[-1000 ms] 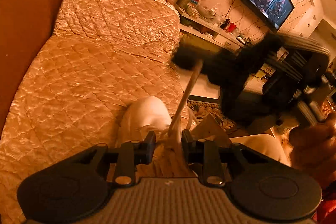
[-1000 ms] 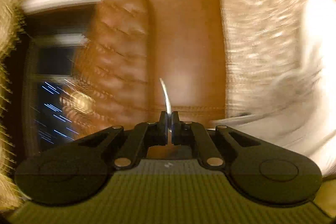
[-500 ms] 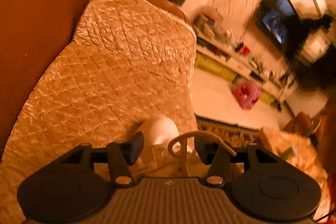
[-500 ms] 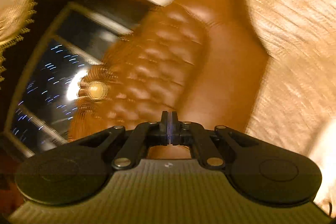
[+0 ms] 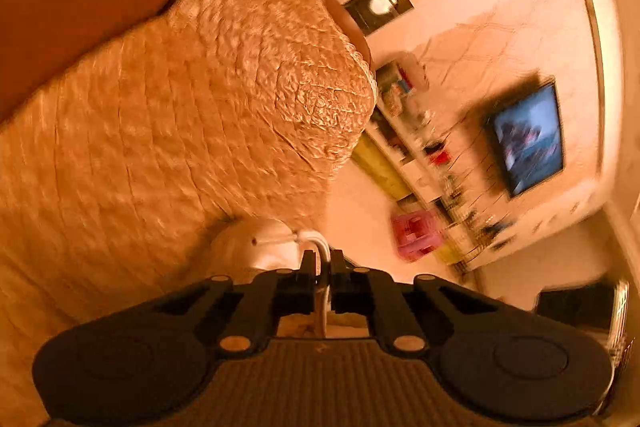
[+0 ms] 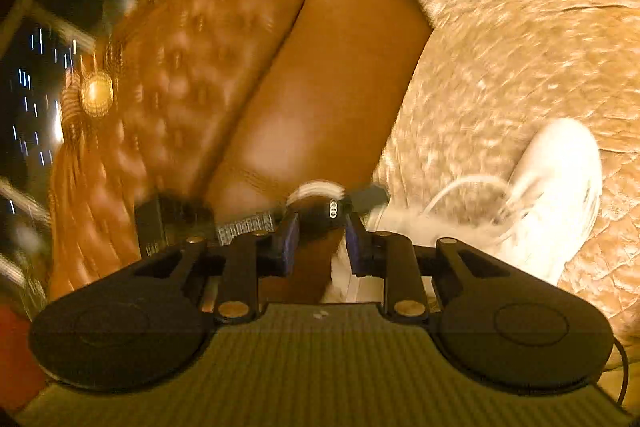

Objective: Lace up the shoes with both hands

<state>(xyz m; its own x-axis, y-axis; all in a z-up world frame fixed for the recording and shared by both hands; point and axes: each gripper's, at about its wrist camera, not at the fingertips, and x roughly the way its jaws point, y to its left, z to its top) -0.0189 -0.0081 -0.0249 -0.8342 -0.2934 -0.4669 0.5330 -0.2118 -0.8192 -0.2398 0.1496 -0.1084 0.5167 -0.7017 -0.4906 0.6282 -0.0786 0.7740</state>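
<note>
A white shoe (image 6: 556, 195) lies on the quilted gold sofa cover (image 6: 520, 47), right of my right gripper. Its toe also shows in the left wrist view (image 5: 256, 247) just past my left gripper. My left gripper (image 5: 322, 267) is shut on a white lace (image 5: 316, 243) that loops up from the shoe. My right gripper (image 6: 320, 239) is open and empty. Just beyond its fingertips sits the tip of the other gripper (image 6: 334, 207) with a blurred bit of white lace (image 6: 316, 189) over it. A loose lace loop (image 6: 464, 187) arcs from the shoe toward it.
The brown leather sofa back (image 6: 320, 67) and tufted armrest (image 6: 192, 67) fill the left of the right wrist view, with a dark window (image 6: 32, 87) behind. In the left wrist view a TV (image 5: 528, 139), a cluttered shelf (image 5: 424, 163) and a pink item (image 5: 416, 231) stand beyond the sofa edge.
My left gripper was open half a second ago and has closed on the lace. My right gripper was shut and has opened, and it has swung back toward the shoe. Both views are blurred by motion.
</note>
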